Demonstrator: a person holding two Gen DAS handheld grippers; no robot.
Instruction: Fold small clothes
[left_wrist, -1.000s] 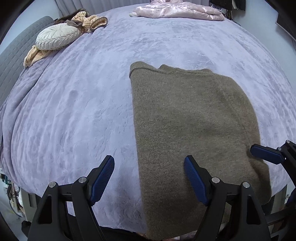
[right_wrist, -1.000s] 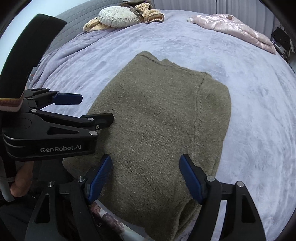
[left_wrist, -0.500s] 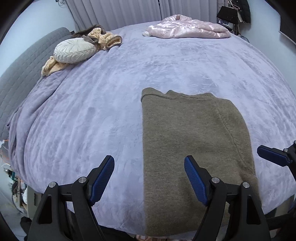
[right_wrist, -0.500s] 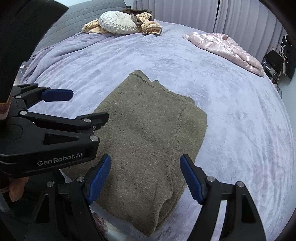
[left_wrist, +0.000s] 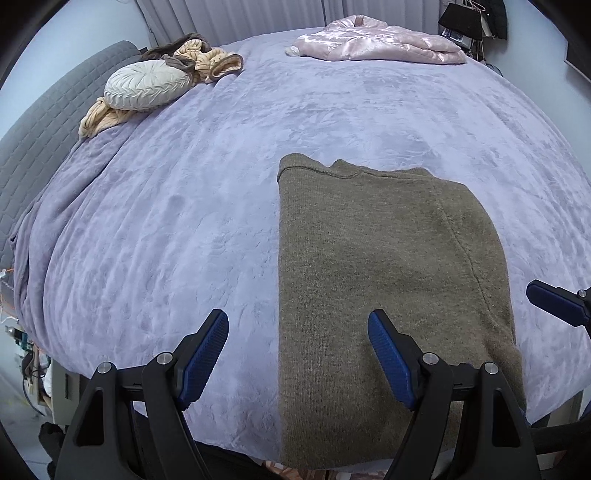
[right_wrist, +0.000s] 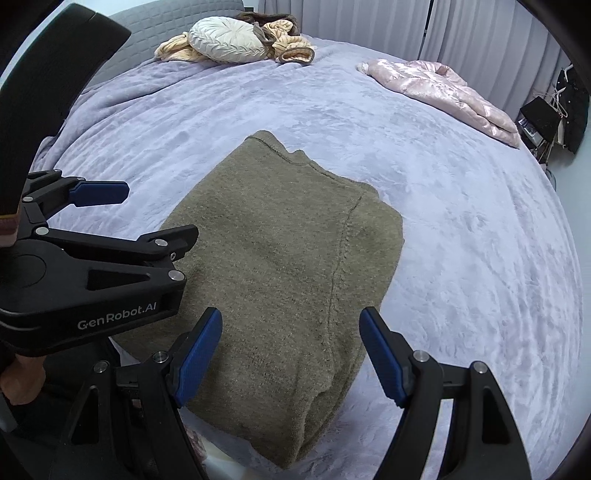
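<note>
Bed: wide bed under a lavender plush blanket (left_wrist: 229, 221), filling most of both views.
Headboard: grey quilted headboard (left_wrist: 33, 147) along the far left.
Sweater: folded olive-brown knit sweater (left_wrist: 369, 266) lies flat on the blanket at the near edge of the bed, its near end hanging a little over that edge.
Jacket: shiny pale pink padded jacket (left_wrist: 376, 44) far right, well apart from the sweater.
Cushion: round cream pleated cushion (left_wrist: 146, 85) far left, resting on a crumpled tan striped garment (left_wrist: 210, 61).
Left claw (left_wrist: 297, 352): fingers apart, nothing between them, above the sweater's left edge.
Right claw (right_wrist: 290, 349): fingers apart, empty, above the sweater's near right part.
</note>
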